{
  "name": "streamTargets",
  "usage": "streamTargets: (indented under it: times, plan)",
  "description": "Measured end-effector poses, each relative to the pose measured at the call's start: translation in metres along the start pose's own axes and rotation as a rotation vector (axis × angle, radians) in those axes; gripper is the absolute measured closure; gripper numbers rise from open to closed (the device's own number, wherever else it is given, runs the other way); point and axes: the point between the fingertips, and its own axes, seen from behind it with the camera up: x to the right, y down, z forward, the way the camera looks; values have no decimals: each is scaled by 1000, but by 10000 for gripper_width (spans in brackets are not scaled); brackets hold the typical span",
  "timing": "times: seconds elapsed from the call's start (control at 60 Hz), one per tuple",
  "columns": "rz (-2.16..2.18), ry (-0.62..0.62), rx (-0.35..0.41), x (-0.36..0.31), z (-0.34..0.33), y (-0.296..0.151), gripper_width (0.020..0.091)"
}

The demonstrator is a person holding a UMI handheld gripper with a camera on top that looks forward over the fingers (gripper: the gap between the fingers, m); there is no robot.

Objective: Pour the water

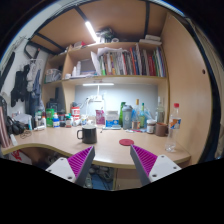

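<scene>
A dark mug [89, 134] sits on the light wooden surface [60, 142], well beyond the tool [112, 163], whose purple-padded fingers [82, 160] are spread with nothing between. A red round coaster [126, 144] lies nearer. Clear plastic bottle [175, 127] stands right; bookshelves [120, 63] above.

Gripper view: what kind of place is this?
Likely a dorm room or home study nook: a light wooden desk under a bookshelf packed with upright books, and a black mug among bottles. Gripper jaws open, empty.
</scene>
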Motion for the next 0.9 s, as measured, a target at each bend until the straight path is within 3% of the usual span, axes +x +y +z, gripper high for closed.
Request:
streamTargets:
  times: [0.25, 0.633, 0.783, 0.9]
  plan:
    - [-41, 105, 13, 69, 27, 3, 319]
    - [-42, 351, 106, 277, 96, -23, 320]
    - [-2, 367, 101, 319, 137, -24, 318]
    - [20, 336, 54, 334, 171, -9, 320]
